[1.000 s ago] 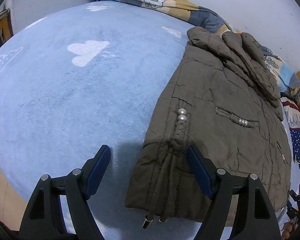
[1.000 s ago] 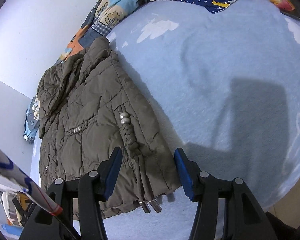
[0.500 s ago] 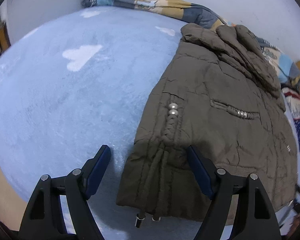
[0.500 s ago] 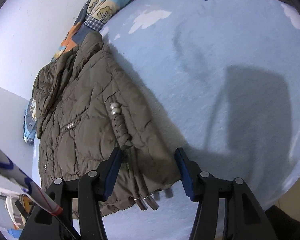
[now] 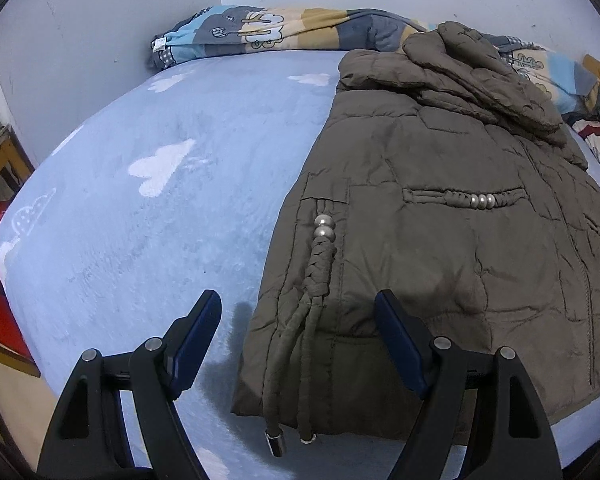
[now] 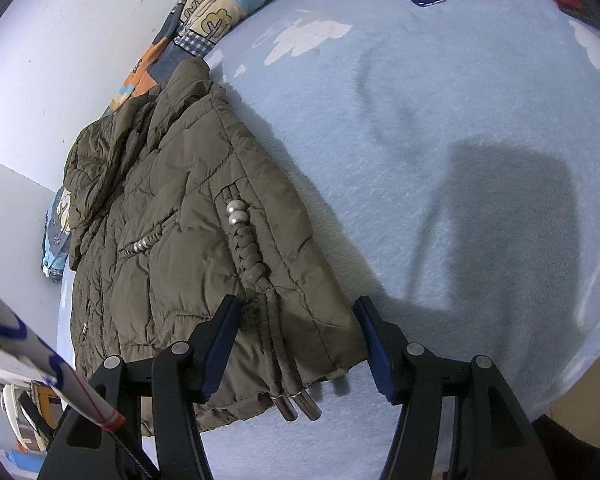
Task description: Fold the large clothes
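Jacket (image 5: 440,240), puffy quilted brown, lies folded along the bed's (image 5: 160,208) near edge, judged soft, bulky, slippery; left gripper (image 5: 298,336) and right gripper (image 6: 296,340) both gape empty over its hem corner, likeliest hold beside the cords (image 6: 280,364).

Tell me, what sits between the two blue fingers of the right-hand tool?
In the right wrist view, the brown jacket's lower corner and its braided cord lie between the open right gripper's fingers.

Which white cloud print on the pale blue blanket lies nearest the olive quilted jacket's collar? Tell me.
The small white cloud print at the far end of the pale blue blanket, just left of the olive quilted jacket collar. The bigger clouds sit further left, well away from the jacket.
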A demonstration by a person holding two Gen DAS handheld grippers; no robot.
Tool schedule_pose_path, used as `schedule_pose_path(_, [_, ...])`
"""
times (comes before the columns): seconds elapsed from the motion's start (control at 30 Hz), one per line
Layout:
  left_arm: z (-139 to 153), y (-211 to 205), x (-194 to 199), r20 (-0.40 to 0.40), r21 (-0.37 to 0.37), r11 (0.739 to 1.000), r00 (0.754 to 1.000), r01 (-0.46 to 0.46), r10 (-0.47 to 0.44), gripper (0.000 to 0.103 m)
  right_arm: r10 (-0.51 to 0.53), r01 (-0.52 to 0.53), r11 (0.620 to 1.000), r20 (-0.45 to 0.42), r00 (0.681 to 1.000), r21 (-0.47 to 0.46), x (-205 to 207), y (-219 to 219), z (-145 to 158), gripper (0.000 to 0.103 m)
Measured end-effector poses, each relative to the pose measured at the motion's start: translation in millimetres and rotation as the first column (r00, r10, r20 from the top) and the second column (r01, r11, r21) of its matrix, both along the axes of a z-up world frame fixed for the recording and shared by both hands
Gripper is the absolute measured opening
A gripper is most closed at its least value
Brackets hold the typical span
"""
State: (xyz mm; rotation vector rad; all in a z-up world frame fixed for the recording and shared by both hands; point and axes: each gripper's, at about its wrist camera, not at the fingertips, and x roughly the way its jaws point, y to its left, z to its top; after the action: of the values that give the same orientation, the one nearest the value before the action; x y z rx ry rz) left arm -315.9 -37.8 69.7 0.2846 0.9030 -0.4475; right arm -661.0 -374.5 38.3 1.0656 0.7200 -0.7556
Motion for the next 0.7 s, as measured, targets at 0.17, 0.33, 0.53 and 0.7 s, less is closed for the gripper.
schedule_pose_path(0.17, [1,-1,0,0.007,0.003,1.0,1.0,0.003,-0.003,0.078,0.05,-0.051,0.997,-0.018,0.999,-0.053,9,7,8,0.021])
schedule_pose_path(0.33, [2,-6,-6,0.015,0.005,0.999,0.999,0.041,-0.041,0.06,0.049,-0.049,0.995,0.001,0.999,-0.087,7,11,17,0.016])
schedule_pose_path(0.53, [2,-9,-9,0.029,0.021,0.998,0.998,0.053,-0.053,0.058,0.037,-0.035,0.997,0.031,0.999,-0.066,6,8,18,0.016])
schedule_pose_path(0.7, [2,-7,-6,-0.001,0.002,0.999,0.999,0.043,-0.043,0.06,0.035,-0.034,0.998,0.029,0.999,-0.049,6,6,15,0.021])
